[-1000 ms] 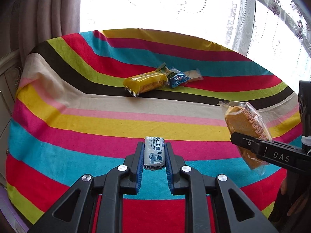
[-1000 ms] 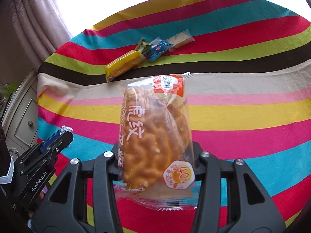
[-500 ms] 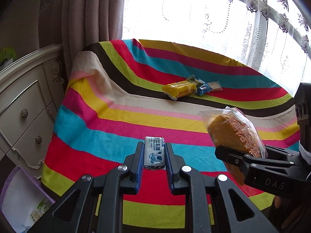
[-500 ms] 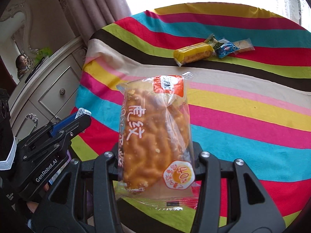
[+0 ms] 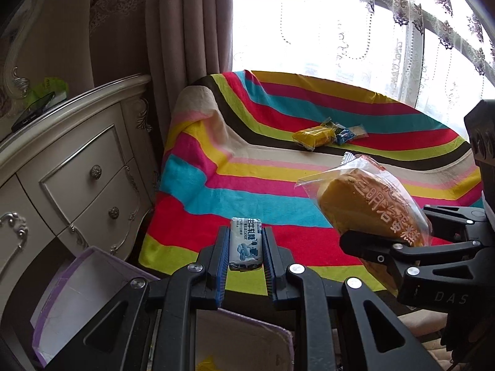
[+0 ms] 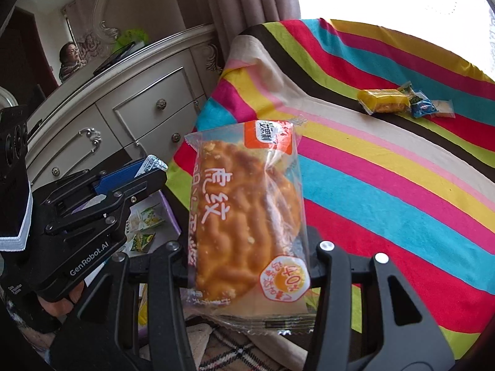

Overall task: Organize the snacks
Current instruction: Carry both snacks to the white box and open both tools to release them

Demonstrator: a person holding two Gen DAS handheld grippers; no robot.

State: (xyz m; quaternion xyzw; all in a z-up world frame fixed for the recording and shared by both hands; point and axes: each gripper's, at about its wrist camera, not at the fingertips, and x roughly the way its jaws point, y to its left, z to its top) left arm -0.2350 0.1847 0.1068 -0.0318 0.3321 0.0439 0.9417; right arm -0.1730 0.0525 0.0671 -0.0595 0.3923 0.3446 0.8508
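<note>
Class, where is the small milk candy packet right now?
The milk candy packet is clamped in the left claw, above the purple box, beside the striped blanket's edge.

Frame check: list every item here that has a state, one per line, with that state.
left hand-held gripper: shut on milk candy.
right hand-held gripper: shut on bread packet.
milk candy: sealed, clamped upright.
bread packet: sealed, held off the cloth.
yellow cake packet: lying on striped cloth.
blue snack packet: lying beside it.
purple box: open, packets inside.
dresser drawers: closed.
</note>
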